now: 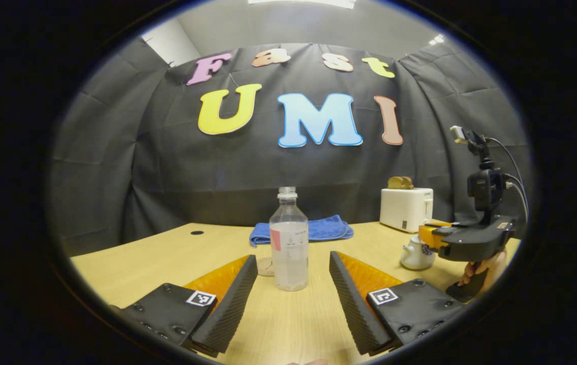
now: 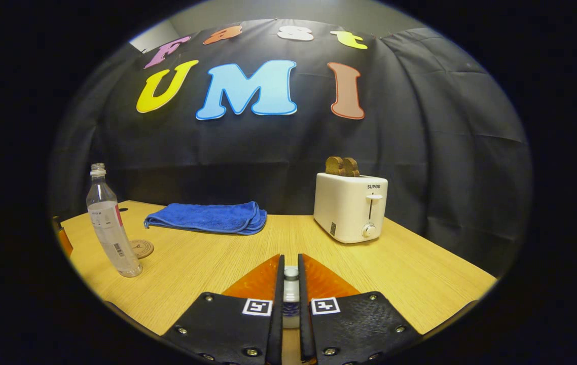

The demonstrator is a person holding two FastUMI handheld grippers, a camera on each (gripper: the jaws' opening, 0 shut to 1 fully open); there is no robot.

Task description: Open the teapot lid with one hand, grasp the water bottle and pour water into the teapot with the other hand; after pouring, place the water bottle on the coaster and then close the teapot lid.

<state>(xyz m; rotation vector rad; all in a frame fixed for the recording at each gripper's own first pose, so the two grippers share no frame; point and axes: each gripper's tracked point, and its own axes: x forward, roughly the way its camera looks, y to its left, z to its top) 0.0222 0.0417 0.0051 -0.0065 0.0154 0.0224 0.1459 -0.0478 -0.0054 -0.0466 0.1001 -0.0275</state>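
Observation:
A clear, uncapped water bottle point(image 1: 288, 243) stands upright on the wooden table, just ahead of my left gripper point(image 1: 292, 256), whose open fingers flank it without touching. A round coaster point(image 1: 265, 266) peeks out behind the bottle's left side. In the right gripper view the bottle point(image 2: 111, 228) stands at far left with the coaster point(image 2: 141, 248) beside it. My right gripper point(image 2: 291, 258) is shut on the teapot lid's knob point(image 2: 291, 276). From the left gripper view, the small white teapot point(image 1: 415, 255) sits at the right under the right gripper point(image 1: 433, 238), held by a hand point(image 1: 483, 268).
A folded blue towel point(image 2: 207, 217) lies at the back of the table point(image 2: 420, 274). A white toaster point(image 2: 350, 213) with bread in its slots stands back right. Black cloth walls close off the table's far side.

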